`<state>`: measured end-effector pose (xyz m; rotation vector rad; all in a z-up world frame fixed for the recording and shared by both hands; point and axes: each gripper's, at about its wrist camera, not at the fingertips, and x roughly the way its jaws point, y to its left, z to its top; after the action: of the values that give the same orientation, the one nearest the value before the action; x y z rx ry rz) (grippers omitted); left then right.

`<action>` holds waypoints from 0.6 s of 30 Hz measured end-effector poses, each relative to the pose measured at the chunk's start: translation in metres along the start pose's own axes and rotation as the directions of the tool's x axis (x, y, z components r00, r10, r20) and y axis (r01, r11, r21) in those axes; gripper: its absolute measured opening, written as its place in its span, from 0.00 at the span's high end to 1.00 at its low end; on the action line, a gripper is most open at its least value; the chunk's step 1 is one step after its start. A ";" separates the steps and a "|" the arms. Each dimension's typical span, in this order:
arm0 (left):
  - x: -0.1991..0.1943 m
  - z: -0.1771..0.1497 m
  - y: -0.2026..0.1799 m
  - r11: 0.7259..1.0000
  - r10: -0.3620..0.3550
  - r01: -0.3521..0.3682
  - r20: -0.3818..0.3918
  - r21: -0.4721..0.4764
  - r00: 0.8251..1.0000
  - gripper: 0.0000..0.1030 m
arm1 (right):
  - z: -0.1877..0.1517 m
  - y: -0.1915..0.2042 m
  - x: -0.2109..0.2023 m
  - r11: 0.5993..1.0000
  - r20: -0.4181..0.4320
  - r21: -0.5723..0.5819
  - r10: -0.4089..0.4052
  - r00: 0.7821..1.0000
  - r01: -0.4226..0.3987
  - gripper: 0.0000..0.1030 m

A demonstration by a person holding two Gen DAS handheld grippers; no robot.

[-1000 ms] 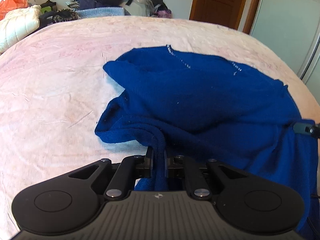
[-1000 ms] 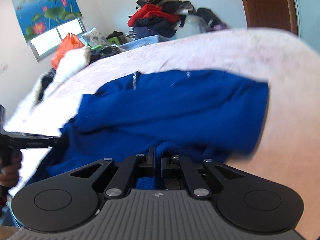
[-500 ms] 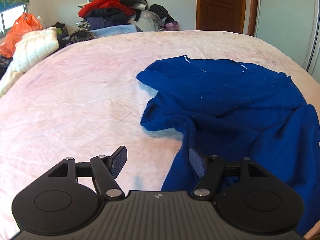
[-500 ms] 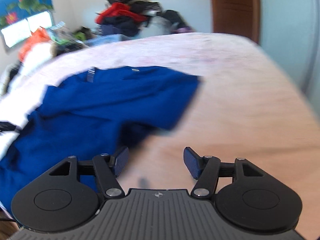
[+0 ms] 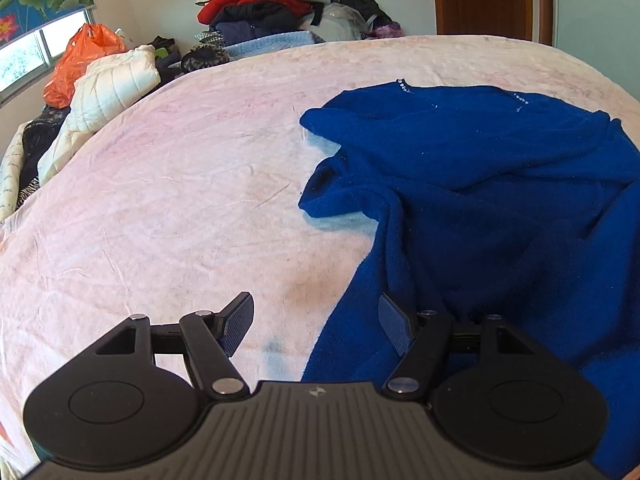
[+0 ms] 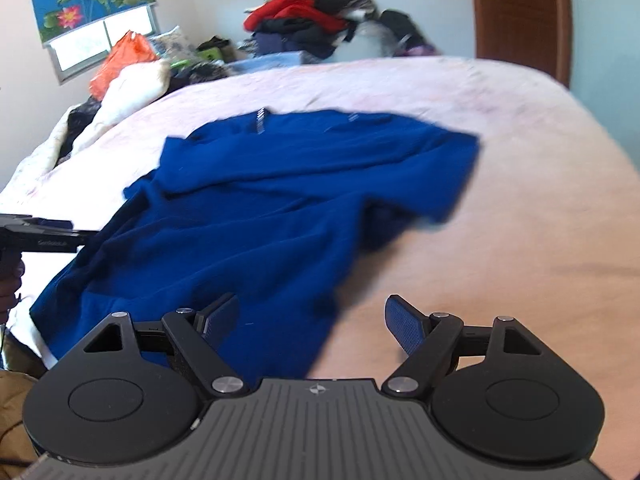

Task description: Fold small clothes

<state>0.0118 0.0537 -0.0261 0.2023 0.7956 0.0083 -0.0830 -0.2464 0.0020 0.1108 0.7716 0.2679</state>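
A dark blue sweater [image 5: 480, 184] lies spread and rumpled on the pale pink bed [image 5: 180, 200]. Its near hem runs under my left gripper [image 5: 316, 320], which is open and holds nothing; the right finger sits over the cloth. In the right wrist view the sweater [image 6: 280, 200] lies flat with a sleeve folded at its right side. My right gripper [image 6: 312, 320] is open and empty above the sweater's near right edge. The left gripper's body [image 6: 36, 236] shows at the left edge of that view.
A pile of clothes [image 5: 272, 12] is heaped beyond the bed's far edge. A white quilted jacket [image 5: 108, 92] and an orange bag [image 5: 80, 60] lie at the far left. A brown door [image 5: 484, 0] stands at the back right.
Both grippers were shut on the sweater's near hem a second ago. Both have opened and let it go, and the sweater has settled on the bed. Both grippers have drawn back a little.
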 end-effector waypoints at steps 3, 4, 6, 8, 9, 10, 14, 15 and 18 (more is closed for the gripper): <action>0.002 -0.001 -0.001 1.000 0.005 -0.005 -0.008 0.001 1.000 0.33 | -0.002 0.010 0.002 1.000 -0.016 -0.001 0.026 1.000 -0.026 0.19; 0.002 -0.002 -0.001 1.000 0.003 -0.003 -0.013 -0.002 1.000 0.32 | -0.003 0.012 0.003 1.000 -0.019 0.003 0.031 0.999 -0.031 0.19; 0.003 -0.003 -0.001 1.000 0.003 -0.003 -0.021 -0.001 1.000 0.32 | -0.005 0.013 0.004 0.999 -0.021 0.012 0.036 0.999 -0.036 0.17; 0.004 -0.004 -0.001 1.000 0.010 -0.010 -0.025 0.005 1.000 0.32 | -0.009 0.011 0.002 0.999 -0.025 0.020 0.041 0.999 -0.041 0.17; 0.004 -0.005 -0.002 1.000 0.015 -0.015 -0.027 0.007 1.000 0.32 | -0.010 0.010 0.002 0.999 -0.027 0.027 0.045 0.999 -0.045 0.17; 0.004 -0.005 -0.002 1.000 0.018 -0.018 -0.028 0.009 0.999 0.31 | -0.011 0.009 0.002 0.998 -0.028 0.034 0.048 0.998 -0.047 0.17; 0.002 -0.007 -0.002 1.000 0.026 -0.026 -0.026 0.015 0.999 0.30 | -0.014 0.005 0.001 0.995 -0.039 0.064 0.075 0.996 -0.073 0.17; 0.001 -0.008 -0.001 0.999 0.026 -0.026 -0.023 0.020 0.999 0.30 | -0.015 0.004 0.001 0.995 -0.042 0.067 0.072 0.996 -0.070 0.17; -0.005 -0.013 0.003 0.999 0.003 -0.003 -0.002 0.044 1.000 0.30 | -0.018 0.000 0.000 0.993 -0.051 0.077 0.089 0.995 -0.084 0.17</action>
<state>-0.0008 0.0587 -0.0314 0.2454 0.7985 -0.0058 -0.0956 -0.2465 -0.0103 0.2091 0.8319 0.3253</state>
